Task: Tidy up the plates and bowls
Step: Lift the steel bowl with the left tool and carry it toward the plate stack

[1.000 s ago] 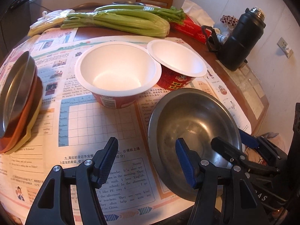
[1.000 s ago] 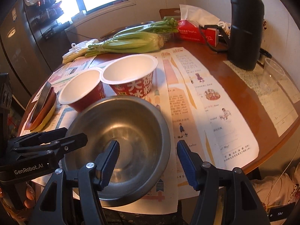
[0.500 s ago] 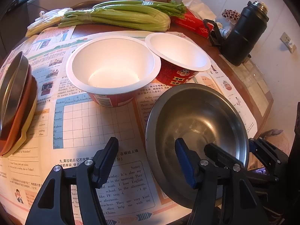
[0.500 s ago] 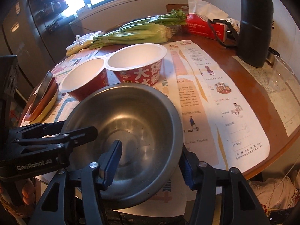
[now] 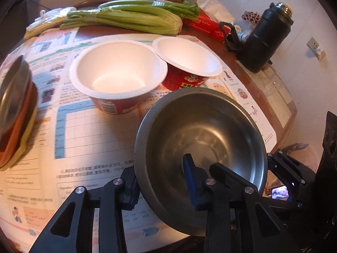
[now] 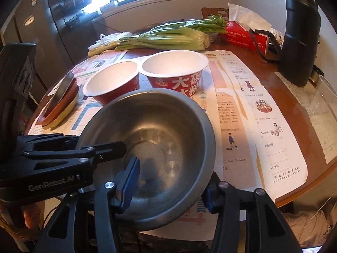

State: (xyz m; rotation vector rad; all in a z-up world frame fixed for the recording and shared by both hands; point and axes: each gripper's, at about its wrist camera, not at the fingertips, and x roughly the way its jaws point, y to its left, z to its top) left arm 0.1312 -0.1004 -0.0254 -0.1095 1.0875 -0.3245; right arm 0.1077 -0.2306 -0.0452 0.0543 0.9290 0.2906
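Two empty paper bowls stand on the newspaper behind one empty steel bowl, tilted up, whose near rim both left gripper and right gripper are closing on.

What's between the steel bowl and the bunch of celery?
Two empty red noodle cups stand between steel bowl and celery, clearest in right wrist view.

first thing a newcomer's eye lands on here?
The steel bowl at the near table edge, tilted, with the left gripper and right gripper closing on its rim, one finger inside and one outside. Behind it stand two empty red noodle cups, rims touching; celery lies farther back.
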